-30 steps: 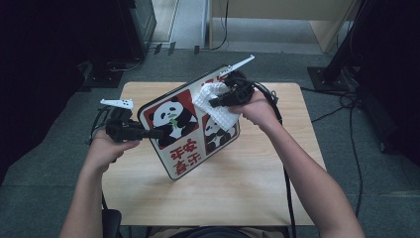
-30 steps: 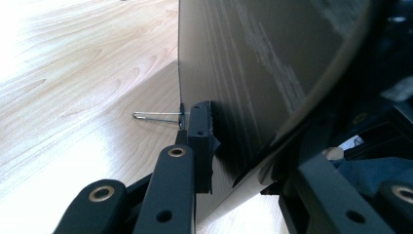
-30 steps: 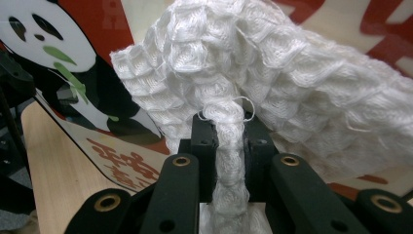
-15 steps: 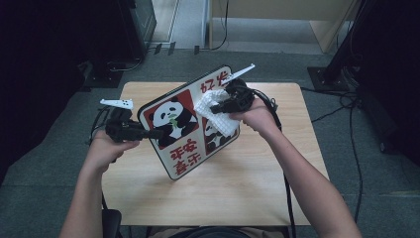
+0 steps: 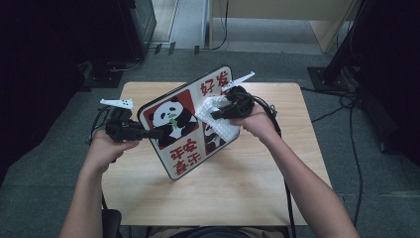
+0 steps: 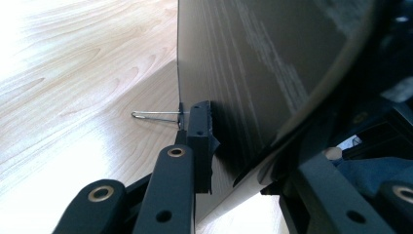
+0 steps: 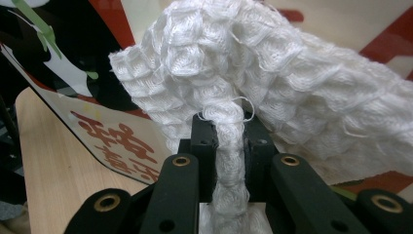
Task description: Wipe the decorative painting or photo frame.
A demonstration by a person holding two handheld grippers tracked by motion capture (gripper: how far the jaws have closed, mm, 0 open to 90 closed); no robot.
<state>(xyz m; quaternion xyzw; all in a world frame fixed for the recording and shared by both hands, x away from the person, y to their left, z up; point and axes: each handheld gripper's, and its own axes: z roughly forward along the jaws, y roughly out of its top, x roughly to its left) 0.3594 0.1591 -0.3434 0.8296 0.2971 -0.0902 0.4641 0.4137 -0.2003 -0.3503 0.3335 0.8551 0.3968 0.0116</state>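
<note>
A: From the high view, what's going on?

B: The left gripper (image 5: 148,133) is clamped on the left edge of the panda board (image 5: 185,121), propping it tilted on its lower corner on the wooden bench (image 5: 247,188). The right gripper (image 5: 218,114) pinches a white waffle-weave cloth (image 5: 218,119) against the board's printed face. Since a second ago the cloth has slid from the right-hand panda toward the board's middle and upper part, while the board has stayed put. I'd judge that a wiping stroke, so the cleaning is mid-way.

A: And the left gripper view?

B: The gripper (image 6: 195,131) is closed on the board's thin edge (image 6: 178,73), with the dark back (image 6: 253,73) filling the right and pale bench (image 6: 73,73) to the left.

A: The right gripper view?

B: The gripper (image 7: 229,141) is shut tight on a fold of the cloth (image 7: 272,83), which bunches above it and presses on the board's red-and-cream print (image 7: 122,136).
</note>
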